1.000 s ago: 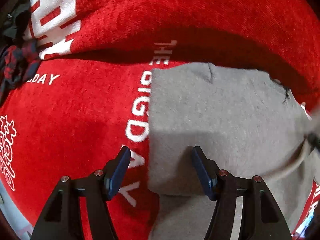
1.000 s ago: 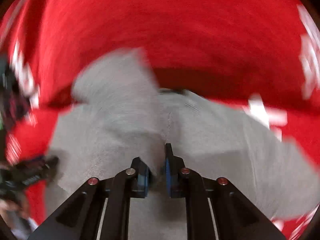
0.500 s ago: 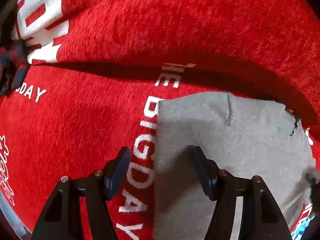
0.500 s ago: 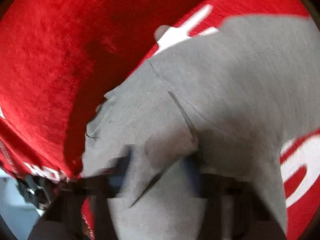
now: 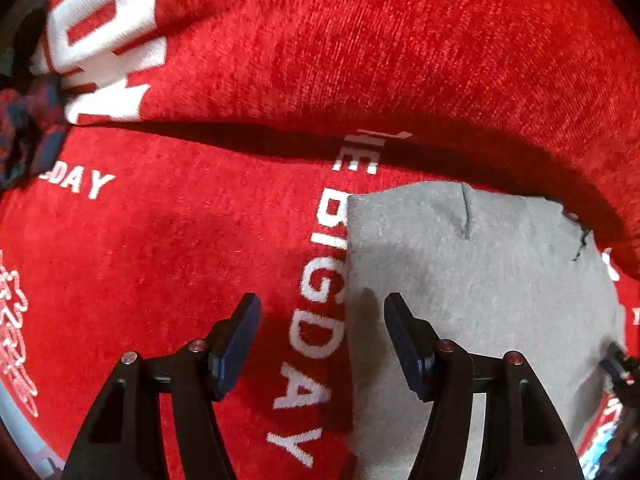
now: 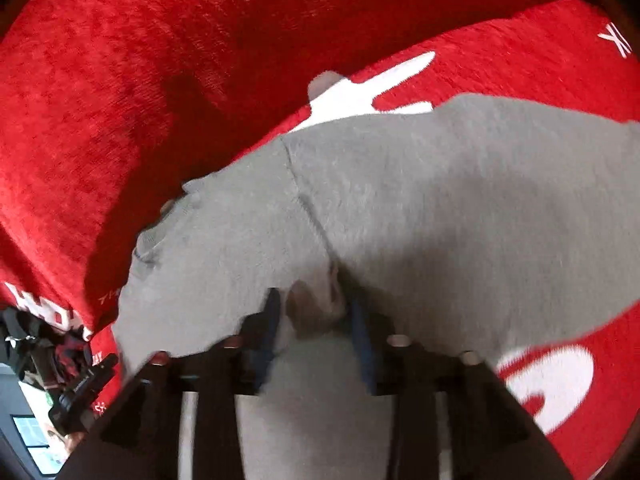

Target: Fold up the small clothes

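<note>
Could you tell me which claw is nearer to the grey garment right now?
Right. The right claw has a fold of the grey garment between its opening jaws; the left claw hangs open over its edge.

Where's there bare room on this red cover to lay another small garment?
The widest free patch is the red cover left of the grey garment, from the white BIG DAY lettering across to the dark plaid cloth. The right side is crowded: the garment fills it up to the fold.
</note>
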`<state>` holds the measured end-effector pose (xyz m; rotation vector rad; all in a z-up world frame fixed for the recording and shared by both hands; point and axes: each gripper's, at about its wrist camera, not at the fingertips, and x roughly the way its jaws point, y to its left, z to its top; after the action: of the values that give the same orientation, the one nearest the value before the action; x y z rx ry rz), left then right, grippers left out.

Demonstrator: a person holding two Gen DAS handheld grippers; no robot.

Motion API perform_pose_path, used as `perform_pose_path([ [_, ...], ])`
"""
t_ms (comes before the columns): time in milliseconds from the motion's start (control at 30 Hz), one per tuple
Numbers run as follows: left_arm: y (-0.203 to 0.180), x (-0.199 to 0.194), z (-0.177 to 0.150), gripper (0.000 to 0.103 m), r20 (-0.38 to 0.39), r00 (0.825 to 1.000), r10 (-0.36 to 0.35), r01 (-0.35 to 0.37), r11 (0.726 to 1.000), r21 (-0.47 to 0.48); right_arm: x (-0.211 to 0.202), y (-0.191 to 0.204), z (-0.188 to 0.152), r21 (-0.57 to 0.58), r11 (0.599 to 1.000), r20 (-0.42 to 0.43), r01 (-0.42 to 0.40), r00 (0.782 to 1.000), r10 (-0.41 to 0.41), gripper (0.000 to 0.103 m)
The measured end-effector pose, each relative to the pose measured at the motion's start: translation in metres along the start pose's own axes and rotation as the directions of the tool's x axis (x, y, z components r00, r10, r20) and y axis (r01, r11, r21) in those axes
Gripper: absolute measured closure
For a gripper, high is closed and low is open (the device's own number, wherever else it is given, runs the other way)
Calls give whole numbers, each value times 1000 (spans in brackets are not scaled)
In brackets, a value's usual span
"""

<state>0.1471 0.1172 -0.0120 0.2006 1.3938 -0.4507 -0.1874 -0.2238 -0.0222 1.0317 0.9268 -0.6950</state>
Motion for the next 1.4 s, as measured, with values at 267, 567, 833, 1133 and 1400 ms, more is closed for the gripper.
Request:
perform_pose_path([
  [267, -16, 30, 32, 77, -79, 991, -111, 114, 993, 27, 9, 14, -14, 14, 1000, 1, -28, 1000, 28, 55],
  [567, -4, 12, 27, 94, -11, 997, -72, 73, 993, 94, 4, 32, 2, -40, 998, 14, -56, 998, 57, 96],
  [833, -20, 6, 10, 93, 47, 999, -9, 5, 995, 95, 6, 1, -13, 37, 999, -9, 20, 1000, -20, 96],
  [1133, -47, -48, -39, 93, 38, 999, 16, -22, 987, 159, -18, -19, -20, 34, 997, -76, 75, 995, -72, 86],
  [1400, -97, -55, -89, 93, -8, 1000, 19, -17, 980, 198, -35, -34, -41, 52, 998, -120, 45, 992, -39, 66],
])
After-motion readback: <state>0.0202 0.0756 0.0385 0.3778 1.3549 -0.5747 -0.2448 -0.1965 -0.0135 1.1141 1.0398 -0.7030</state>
